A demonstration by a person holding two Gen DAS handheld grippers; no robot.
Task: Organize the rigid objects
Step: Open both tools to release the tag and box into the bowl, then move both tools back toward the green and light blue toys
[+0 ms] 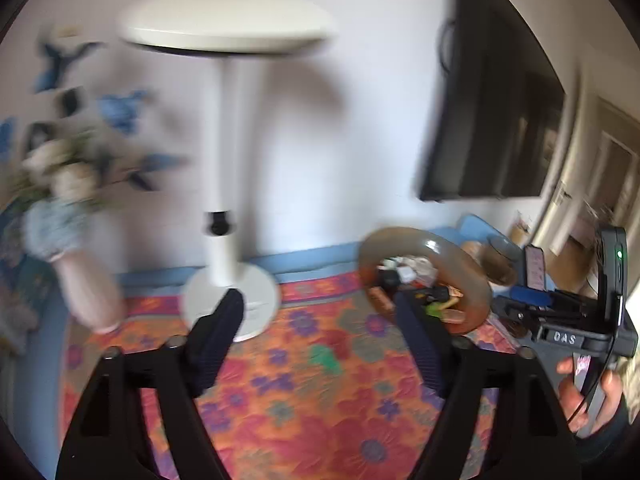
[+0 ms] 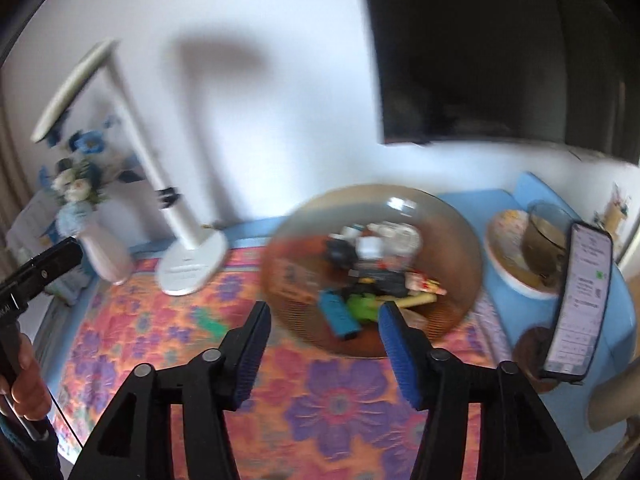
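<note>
A brown glass bowl [image 2: 448, 216] sits on the flowered cloth and holds several small rigid items, among them a blue lighter [image 2: 338, 314], a green piece [image 2: 360, 306] and white blocks [image 2: 370, 246]. My right gripper [image 2: 324, 320] is open and empty, just in front of the bowl's near rim. My left gripper [image 1: 320, 320] is open and empty above the cloth, with the bowl [image 1: 472, 276] to its right. A small green piece [image 2: 210, 324] lies alone on the cloth and shows in the left wrist view too [image 1: 326, 356]. Both views are blurred.
A white desk lamp [image 2: 188, 268] stands at the back by the wall, a pink vase of flowers [image 2: 106, 256] to its left. A plate with a glass cup [image 2: 544, 240] and a phone on a stand [image 2: 580, 300] are right of the bowl. A dark screen [image 2: 500, 48] hangs above.
</note>
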